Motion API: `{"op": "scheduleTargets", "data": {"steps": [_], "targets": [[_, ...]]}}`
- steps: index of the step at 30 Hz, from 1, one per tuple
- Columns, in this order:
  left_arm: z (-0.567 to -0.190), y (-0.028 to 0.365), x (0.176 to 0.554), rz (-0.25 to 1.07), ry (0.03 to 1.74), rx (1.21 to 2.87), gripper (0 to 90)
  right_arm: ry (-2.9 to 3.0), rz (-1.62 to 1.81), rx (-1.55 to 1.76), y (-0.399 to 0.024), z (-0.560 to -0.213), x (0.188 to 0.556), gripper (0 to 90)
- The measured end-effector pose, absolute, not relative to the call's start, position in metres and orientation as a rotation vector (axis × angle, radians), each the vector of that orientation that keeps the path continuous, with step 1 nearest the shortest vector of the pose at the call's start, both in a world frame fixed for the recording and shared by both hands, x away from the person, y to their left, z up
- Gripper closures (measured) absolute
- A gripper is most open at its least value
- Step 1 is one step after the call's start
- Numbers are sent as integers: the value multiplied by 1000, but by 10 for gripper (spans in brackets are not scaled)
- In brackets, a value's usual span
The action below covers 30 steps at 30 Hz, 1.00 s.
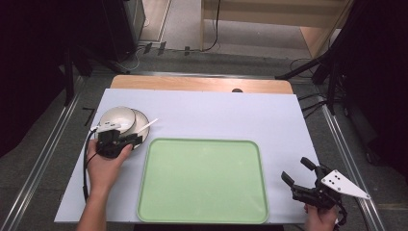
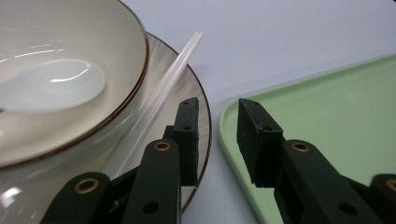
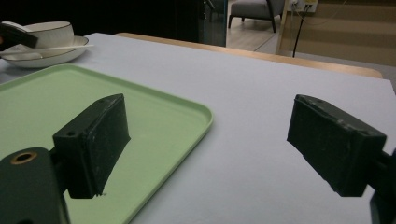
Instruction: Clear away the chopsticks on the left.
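Bowl (image 1: 118, 119): cream, brown-rimmed, seated on a plate (image 1: 142, 120) at the left of the white surface (image 1: 216, 115); white spoon (image 2: 51, 86) inside, handle out over the plate rim. Green tray (image 1: 204, 180): centre, nothing in it. Left gripper (image 1: 136, 140): at the plate's near edge, fingers slightly apart, gripping nothing. Right gripper (image 1: 299, 171): right of tray, fingers spread wide.

A grey floor (image 1: 183, 19) surrounds the table (image 1: 202, 84), with a wooden cabinet (image 1: 269, 14) beyond.
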<state>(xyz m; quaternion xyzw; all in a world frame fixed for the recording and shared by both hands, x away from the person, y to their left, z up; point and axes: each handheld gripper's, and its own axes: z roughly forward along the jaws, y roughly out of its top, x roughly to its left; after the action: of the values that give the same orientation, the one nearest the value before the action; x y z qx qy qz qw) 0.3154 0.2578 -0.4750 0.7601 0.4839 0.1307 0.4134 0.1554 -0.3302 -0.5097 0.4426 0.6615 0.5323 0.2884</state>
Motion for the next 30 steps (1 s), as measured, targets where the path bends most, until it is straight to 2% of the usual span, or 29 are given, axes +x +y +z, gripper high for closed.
{"op": "scheduleTargets", "data": {"steps": [7, 12, 20, 30], "targets": [[-465, 288, 304, 458, 1182, 1933, 684, 1764, 1398, 1194, -329, -511, 157, 128], [-474, 300, 310, 393, 1175, 1951, 725, 1759, 1391, 1178, -326, -509, 156, 128], [-482, 301, 315, 450, 1199, 2028, 723, 1769, 1370, 1176, -324, -510, 157, 128], [-484, 299, 314, 431, 1176, 2055, 754, 1763, 1367, 1182, -325, -510, 157, 128]]}}
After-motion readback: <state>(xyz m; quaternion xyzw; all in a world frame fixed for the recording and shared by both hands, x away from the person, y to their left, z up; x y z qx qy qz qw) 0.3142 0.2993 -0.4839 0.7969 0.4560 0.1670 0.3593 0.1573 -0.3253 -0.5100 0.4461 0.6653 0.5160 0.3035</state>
